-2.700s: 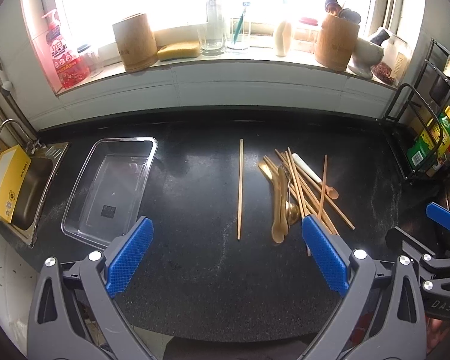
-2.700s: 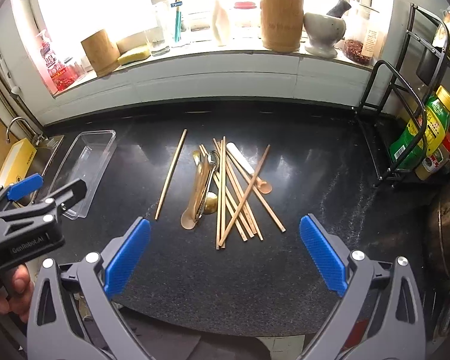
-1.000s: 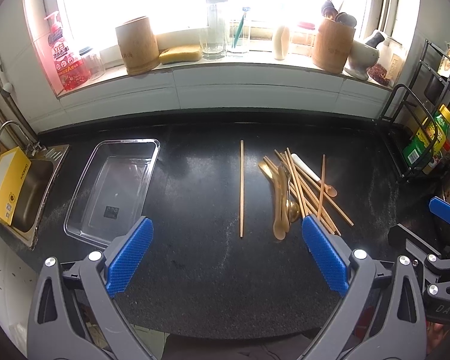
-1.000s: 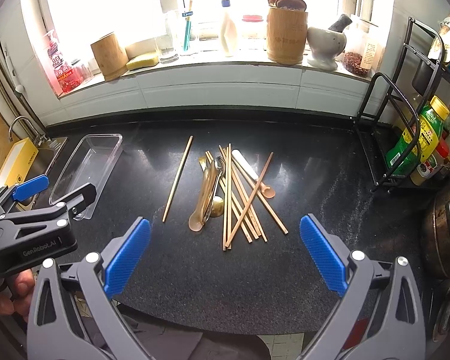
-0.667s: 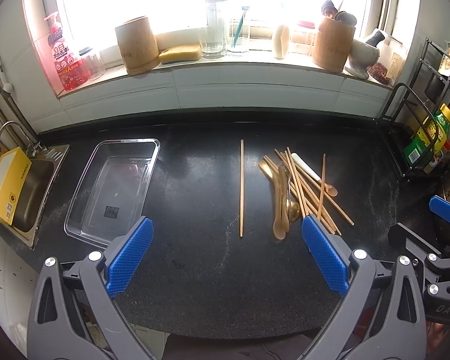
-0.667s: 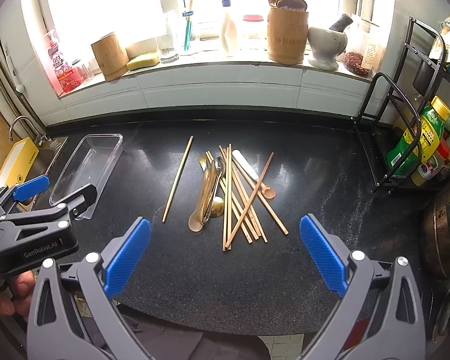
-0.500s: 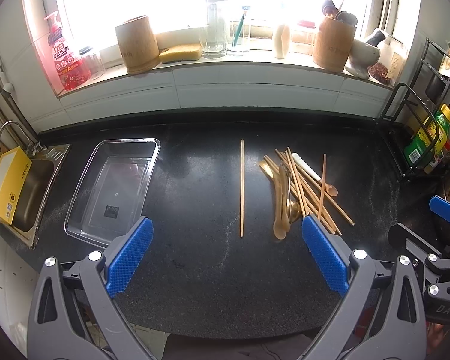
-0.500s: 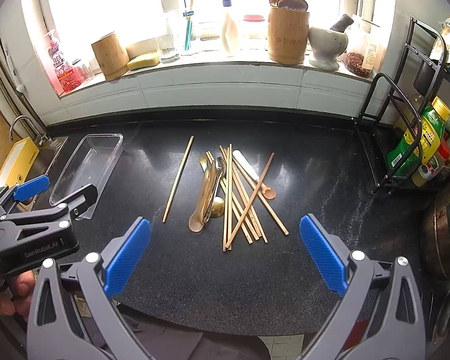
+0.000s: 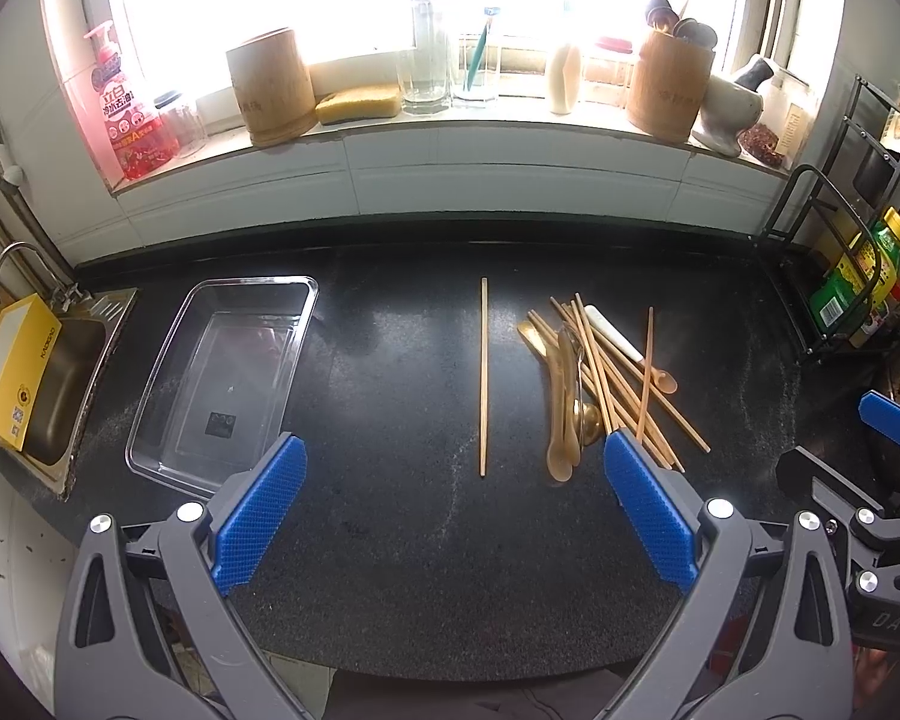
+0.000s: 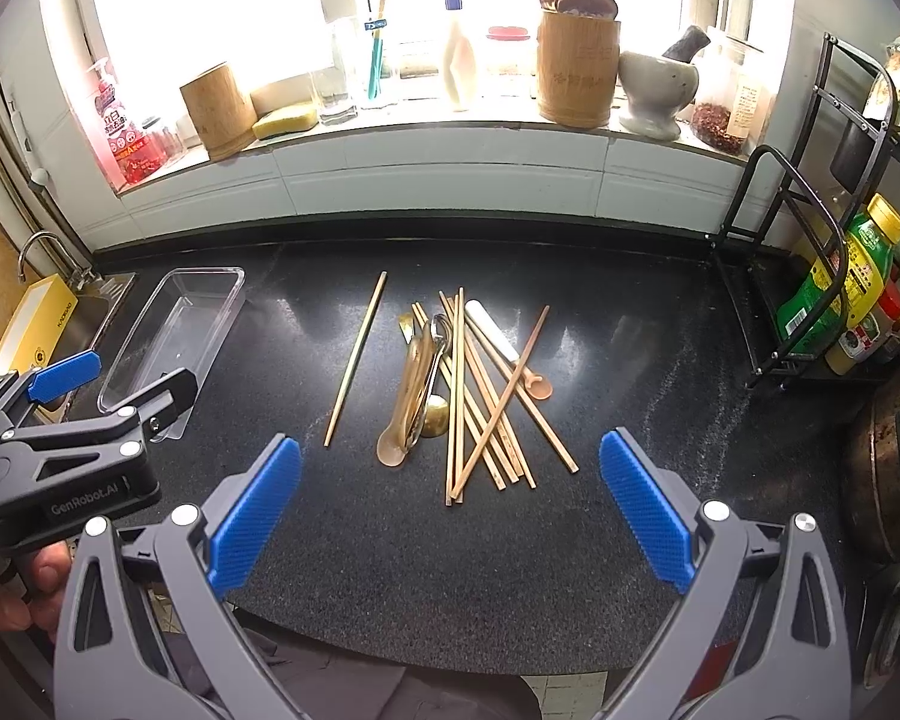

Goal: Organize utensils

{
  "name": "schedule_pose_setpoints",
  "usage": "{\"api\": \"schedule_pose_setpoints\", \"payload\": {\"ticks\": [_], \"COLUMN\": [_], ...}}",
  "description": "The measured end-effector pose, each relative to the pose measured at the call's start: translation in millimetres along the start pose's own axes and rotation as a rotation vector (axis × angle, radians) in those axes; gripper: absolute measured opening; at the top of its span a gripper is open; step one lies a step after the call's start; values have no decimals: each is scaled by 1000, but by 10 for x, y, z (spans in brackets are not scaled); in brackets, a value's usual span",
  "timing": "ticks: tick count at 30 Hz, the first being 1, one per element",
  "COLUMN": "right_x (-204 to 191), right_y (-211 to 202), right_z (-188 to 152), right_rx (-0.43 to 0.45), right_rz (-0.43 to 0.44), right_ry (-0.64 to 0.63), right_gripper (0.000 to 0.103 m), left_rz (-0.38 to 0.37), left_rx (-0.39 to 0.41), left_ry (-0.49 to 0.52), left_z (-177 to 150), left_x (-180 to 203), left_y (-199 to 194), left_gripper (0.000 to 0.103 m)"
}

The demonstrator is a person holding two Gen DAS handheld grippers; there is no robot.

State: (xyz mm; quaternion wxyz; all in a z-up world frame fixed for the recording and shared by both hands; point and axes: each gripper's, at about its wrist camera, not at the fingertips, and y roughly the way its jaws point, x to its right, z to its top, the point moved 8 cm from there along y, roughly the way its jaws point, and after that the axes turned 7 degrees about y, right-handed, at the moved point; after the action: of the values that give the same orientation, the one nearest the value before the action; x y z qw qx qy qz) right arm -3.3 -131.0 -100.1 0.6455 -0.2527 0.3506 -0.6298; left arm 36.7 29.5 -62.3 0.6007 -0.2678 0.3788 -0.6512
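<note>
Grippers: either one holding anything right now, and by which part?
Nothing held. Left gripper and right gripper are both open and empty, above the countertop; the utensil pile lies untouched.

A black counter (image 9: 402,540) runs under a bright window. At its far left a metal sink (image 9: 60,384) with a tap (image 9: 15,264) has a yellow box (image 9: 12,372) lying across it. On the white sill (image 9: 450,126) stand, from left to right, a pink soap bottle (image 9: 120,120), a small jar (image 9: 177,120), a bamboo cup (image 9: 270,87), a yellow sponge (image 9: 359,102), a glass (image 9: 426,72), a white bottle (image 10: 459,60), a red-lidded jar (image 10: 507,66), a bamboo holder (image 10: 577,66) with spoons inside, a stone mortar (image 10: 657,90) with a pestle and a jar of red spice (image 10: 723,114). At the right a black wire rack (image 10: 798,252) holds a green bottle (image 10: 834,282). A dark pot (image 10: 888,468) sits near right.
</note>
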Motion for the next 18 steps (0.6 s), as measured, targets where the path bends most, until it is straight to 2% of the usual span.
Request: {"api": "schedule_pose_setpoints", "payload": {"ticks": [8, 18], "right_x": [59, 471], "right_y": [120, 716], "right_z": [47, 158], "right_rx": [-16, -48], "right_rz": [11, -15], "right_ry": [13, 58], "right_gripper": [97, 97], "left_rz": [-14, 7], "left_rx": [-22, -41], "left_ry": [-6, 38], "left_z": [81, 223], "left_x": [-8, 2], "left_y": [179, 936], "left_gripper": [97, 97]}}
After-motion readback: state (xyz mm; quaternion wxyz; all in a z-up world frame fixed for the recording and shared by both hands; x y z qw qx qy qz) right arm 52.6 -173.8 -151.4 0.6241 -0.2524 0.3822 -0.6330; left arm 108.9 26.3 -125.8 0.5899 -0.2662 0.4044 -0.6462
